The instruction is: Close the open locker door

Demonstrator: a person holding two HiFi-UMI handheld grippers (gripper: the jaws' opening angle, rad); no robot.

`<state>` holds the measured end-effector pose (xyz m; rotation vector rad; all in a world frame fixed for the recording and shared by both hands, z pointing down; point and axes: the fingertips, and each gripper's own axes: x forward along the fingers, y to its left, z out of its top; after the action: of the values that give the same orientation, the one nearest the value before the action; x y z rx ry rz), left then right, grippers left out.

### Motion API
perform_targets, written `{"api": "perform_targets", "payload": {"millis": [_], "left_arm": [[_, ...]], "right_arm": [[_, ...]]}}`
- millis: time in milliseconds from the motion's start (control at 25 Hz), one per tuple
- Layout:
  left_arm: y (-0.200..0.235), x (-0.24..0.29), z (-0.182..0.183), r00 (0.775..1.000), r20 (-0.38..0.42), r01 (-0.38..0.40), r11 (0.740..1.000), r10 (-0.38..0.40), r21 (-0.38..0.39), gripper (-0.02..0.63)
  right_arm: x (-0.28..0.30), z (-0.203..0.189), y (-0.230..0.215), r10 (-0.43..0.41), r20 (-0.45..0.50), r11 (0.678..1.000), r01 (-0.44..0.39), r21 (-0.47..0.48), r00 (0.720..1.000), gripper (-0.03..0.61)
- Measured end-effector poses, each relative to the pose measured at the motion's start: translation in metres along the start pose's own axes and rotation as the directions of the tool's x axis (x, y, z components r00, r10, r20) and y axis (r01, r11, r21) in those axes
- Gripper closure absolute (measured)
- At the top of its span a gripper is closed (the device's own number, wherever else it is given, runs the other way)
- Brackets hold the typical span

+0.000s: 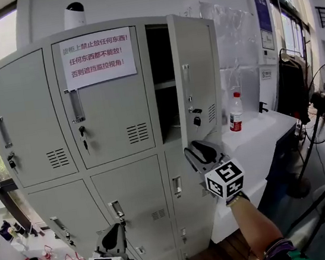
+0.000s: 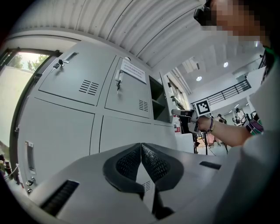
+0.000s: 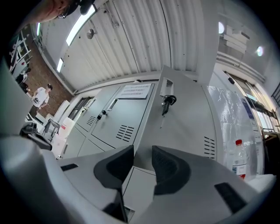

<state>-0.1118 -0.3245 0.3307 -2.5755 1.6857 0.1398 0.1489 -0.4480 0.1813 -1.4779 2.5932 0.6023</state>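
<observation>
At the right of the head view, the open door (image 1: 198,73) of the grey locker (image 1: 30,127) stands swung out from its dark compartment in the top row. It is a tall panel with its long axis upright, showing its outer face, with a handle and a key (image 3: 166,101) in the lock. The handle edge lies toward the left of the panel, beside the opening.

The right claw (image 1: 197,153) sits just under the door's lower edge, pointing slightly upward. In the right gripper view its jaws stand partly apart and hold nothing, and the door (image 3: 188,122) rises directly ahead and above them. Whether a jaw touches the panel I cannot tell.

The left claw (image 1: 115,238) is low in the frame, in front of the bottom row of lockers and well apart from the door. Its jaws are pressed together and empty.

The right hand is clearly the nearer one. I judge the coming move to be a push on that outer face, swinging the panel toward the opening on its left. A water bottle (image 1: 235,113) on the white counter to the right is out of the way.
</observation>
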Motion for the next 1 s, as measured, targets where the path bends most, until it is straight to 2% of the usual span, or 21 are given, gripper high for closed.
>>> {"api": "perform_targets", "payload": {"millis": [480,1000], "left_arm": [[0.006,0.003,0.0,0.999,0.003,-0.041,0.999,0.041,-0.005,0.591],[0.024,0.001,-0.002,0.993,0.011,-0.116,0.993,0.116,-0.002,0.591]], "right_arm": [[0.028,-0.006,0.003,0.063,0.017,0.998,-0.064,0.029,0.998,0.465],[0.067,-0.023,-0.001,0.098,0.026,0.99,-0.1,0.098,0.995,0.521]]}}
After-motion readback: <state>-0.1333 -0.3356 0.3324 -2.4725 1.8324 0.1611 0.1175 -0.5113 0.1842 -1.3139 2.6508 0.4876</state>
